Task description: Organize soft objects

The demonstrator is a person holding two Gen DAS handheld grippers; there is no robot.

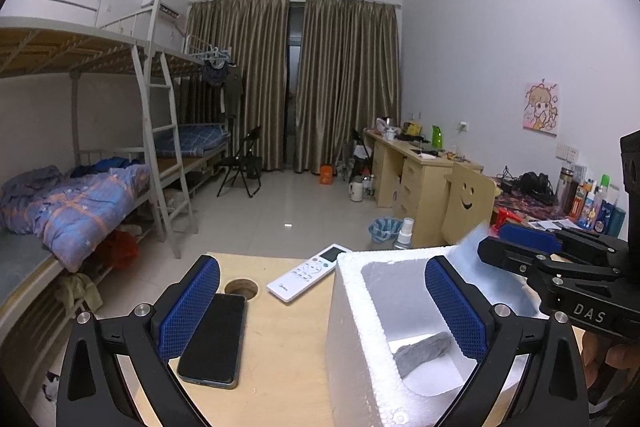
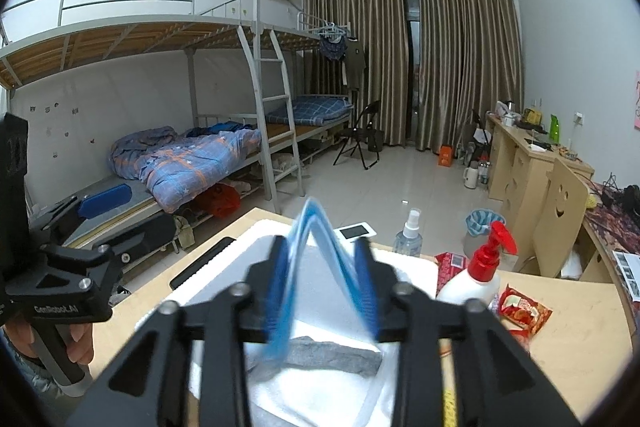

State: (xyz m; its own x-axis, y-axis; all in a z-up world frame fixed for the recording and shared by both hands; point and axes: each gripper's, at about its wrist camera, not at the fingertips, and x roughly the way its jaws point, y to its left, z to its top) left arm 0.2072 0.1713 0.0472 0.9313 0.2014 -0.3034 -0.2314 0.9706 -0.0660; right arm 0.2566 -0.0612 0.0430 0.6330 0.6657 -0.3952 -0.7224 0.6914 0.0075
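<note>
A blue-and-white cloth, blurred, arches between the pads of the right hand-held gripper, above a white foam box. I cannot tell whether the pads press on it. A grey cloth lies on the box floor. The left hand-held gripper stands wide apart, one finger inside the box, the other beside a phone on the tabletop. A remote lies beyond.

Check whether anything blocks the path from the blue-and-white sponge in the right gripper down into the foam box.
Nothing visible does. The sponge, bent between the right gripper fingers, hangs directly over the open foam box. Inside lies only a grey cloth, leaving bare floor around it.
</note>
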